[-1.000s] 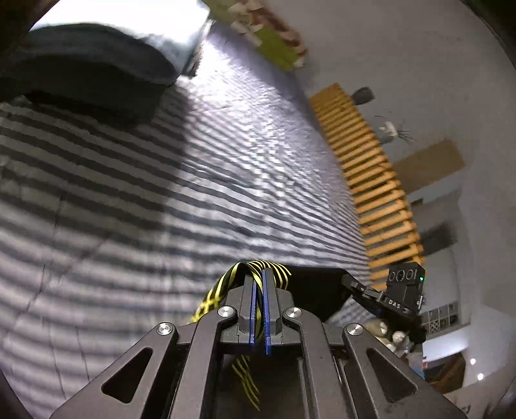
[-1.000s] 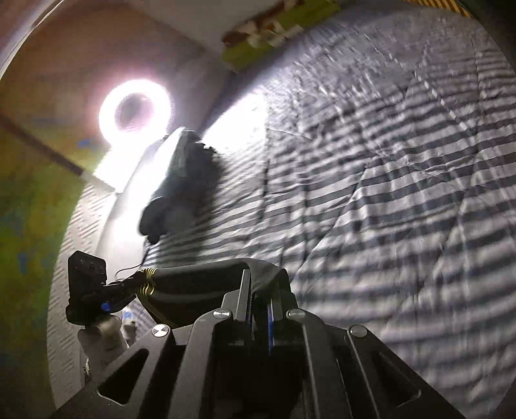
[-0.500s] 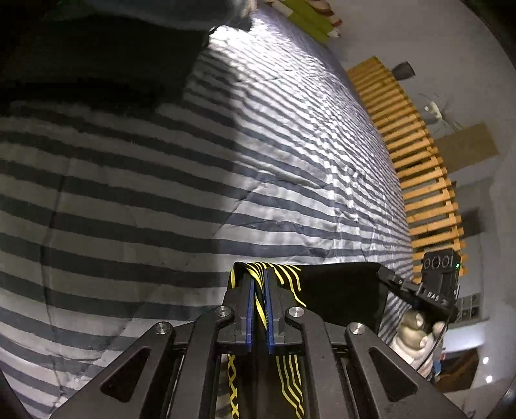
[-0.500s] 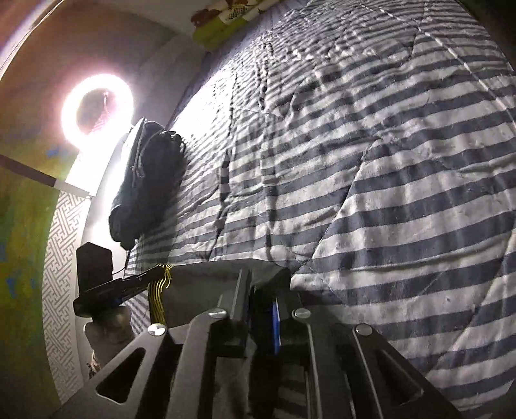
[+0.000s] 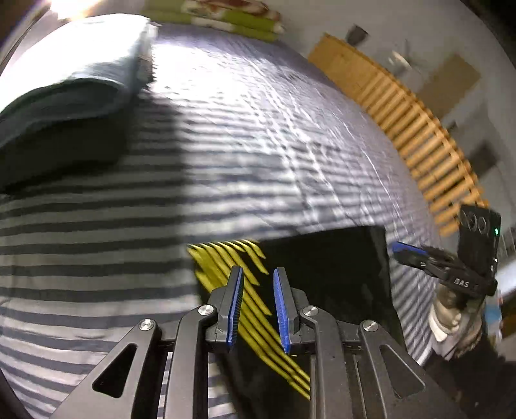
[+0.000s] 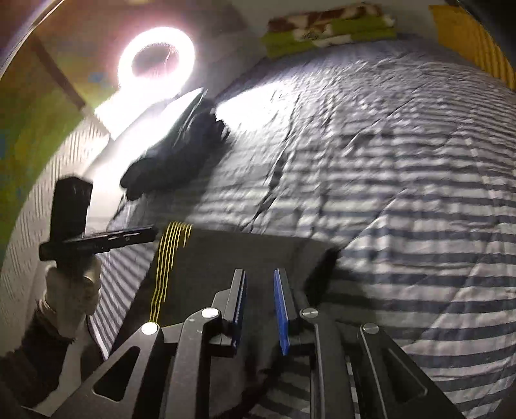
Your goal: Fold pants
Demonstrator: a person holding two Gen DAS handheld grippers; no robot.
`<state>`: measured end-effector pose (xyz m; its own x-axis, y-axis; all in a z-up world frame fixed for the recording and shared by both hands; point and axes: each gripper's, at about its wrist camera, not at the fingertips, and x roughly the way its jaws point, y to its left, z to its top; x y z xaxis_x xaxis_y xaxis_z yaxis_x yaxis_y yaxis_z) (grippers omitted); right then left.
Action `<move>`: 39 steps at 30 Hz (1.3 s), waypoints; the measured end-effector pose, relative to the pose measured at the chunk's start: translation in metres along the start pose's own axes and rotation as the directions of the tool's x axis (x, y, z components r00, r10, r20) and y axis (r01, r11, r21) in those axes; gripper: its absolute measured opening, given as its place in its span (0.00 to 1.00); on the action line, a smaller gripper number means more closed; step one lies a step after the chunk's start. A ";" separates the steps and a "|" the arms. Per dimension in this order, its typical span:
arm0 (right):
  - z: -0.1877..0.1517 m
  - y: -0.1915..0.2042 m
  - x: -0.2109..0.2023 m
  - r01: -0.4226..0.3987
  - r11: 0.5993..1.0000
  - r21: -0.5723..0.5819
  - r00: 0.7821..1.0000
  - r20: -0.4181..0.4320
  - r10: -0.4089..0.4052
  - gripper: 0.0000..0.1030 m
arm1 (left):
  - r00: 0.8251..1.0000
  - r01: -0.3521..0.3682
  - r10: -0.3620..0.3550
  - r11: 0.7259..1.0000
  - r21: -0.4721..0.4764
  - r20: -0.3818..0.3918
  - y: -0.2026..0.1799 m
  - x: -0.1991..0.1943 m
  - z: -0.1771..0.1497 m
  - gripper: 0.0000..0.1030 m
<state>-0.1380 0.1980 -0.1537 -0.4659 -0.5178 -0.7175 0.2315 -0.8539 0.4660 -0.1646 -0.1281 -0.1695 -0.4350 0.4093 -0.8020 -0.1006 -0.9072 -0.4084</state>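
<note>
Black pants with yellow side stripes lie flat on the striped bedspread, seen again as pants in the right wrist view. My left gripper is open just above the striped edge, nothing between its blue pads. My right gripper is also open, hovering over the other end of the folded cloth. Each gripper shows in the other's view: the right gripper at the pants' far side, the left gripper by the stripes.
The grey striped bedspread stretches ahead. A folded dark blanket lies at the left; a dark bag sits near a ring light. Wooden slats line the right. A green-patterned pillow sits at the far end.
Both grippers were shut on the pants' edge; now both have let go and stand open, and the pants lie flat on the bed.
</note>
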 end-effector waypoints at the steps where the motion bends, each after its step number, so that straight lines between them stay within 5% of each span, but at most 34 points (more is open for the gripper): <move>1: -0.002 0.001 0.008 -0.004 1.000 0.000 1.000 -0.022 0.004 0.16 | 1.000 -0.003 0.003 1.000 -0.010 -0.009 -0.001 0.008 0.000 0.19; 5: -0.004 0.001 0.026 0.040 0.999 -0.013 0.998 -0.056 -0.041 0.16 | 0.998 -0.058 0.056 0.996 -0.070 -0.032 0.012 0.040 0.000 0.18; 8: -0.003 -0.010 0.034 0.086 0.996 0.004 0.994 -0.067 -0.086 0.16 | 0.997 -0.076 0.074 0.991 -0.114 -0.020 0.027 0.045 0.003 0.01; 15: 0.002 -0.040 0.008 0.053 0.989 0.141 0.998 0.038 -0.059 0.26 | 0.988 -0.135 0.147 0.971 -0.195 0.048 0.047 0.015 -0.002 0.04; 18: 0.002 -0.043 0.008 0.133 0.981 0.141 0.990 0.021 -0.138 0.27 | 0.997 -0.065 0.071 0.971 -0.229 0.018 0.051 0.014 -0.012 0.26; 20: 0.000 -0.045 0.009 0.128 0.978 0.162 0.991 0.005 -0.131 0.33 | 0.999 -0.036 0.035 0.971 -0.238 -0.009 0.049 0.019 -0.019 0.62; 22: -0.003 -0.049 0.010 0.100 0.979 0.178 0.995 -0.004 -0.100 0.42 | 1.000 -0.019 0.018 0.971 -0.236 -0.003 0.047 0.021 -0.024 0.64; 29: -0.009 -0.063 0.013 -0.012 0.959 0.282 1.000 -0.002 0.013 0.44 | 0.994 0.083 -0.056 0.937 -0.340 0.090 0.061 0.007 -0.025 0.64; 39: -0.005 -0.049 0.031 0.014 0.974 0.227 1.000 0.009 -0.016 0.47 | 0.996 0.078 -0.061 0.949 -0.306 0.066 0.062 0.034 -0.010 0.67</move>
<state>-0.1593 0.2240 -0.2014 -0.4770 -0.5037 -0.7203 0.0253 -0.8270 0.5616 -0.1768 -0.1690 -0.2261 -0.4864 0.4565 -0.7450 0.1440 -0.7991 -0.5837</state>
